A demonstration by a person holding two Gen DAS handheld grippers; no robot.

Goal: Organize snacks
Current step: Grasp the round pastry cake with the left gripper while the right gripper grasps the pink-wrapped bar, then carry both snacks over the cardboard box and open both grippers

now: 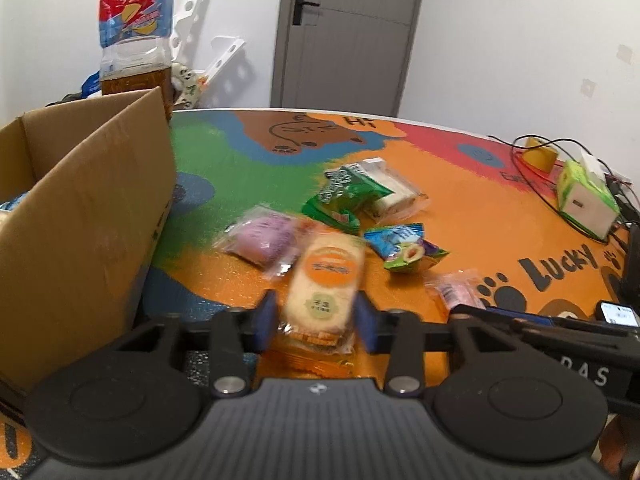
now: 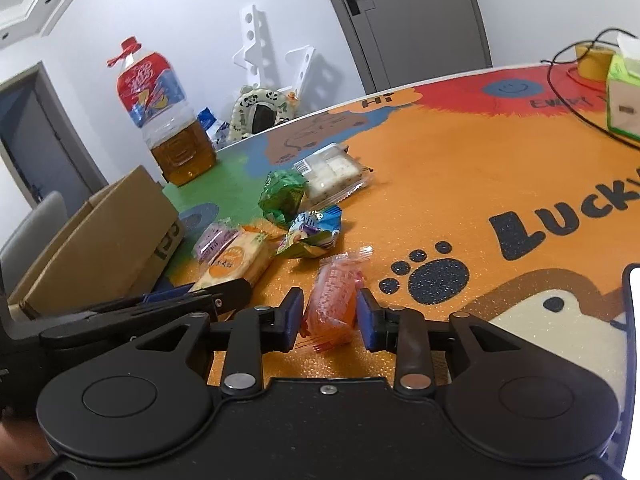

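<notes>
The left hand-held gripper (image 1: 316, 322) has a pack of rice crackers (image 1: 326, 280) between its blue pads. A cardboard box (image 1: 92, 208) stands at the left on the colourful worktop (image 1: 480, 216).

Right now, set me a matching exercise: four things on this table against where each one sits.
Things:
1. orange-label cracker pack
2. pink snack packet
3. cardboard box
4. tissue box

Places:
A. far right, among cables
B. between the left tool's fingers
C. left edge of the table
D. between the right tool's fingers

Pairs: 1-B, 2-D, 3-C, 4-A
</notes>
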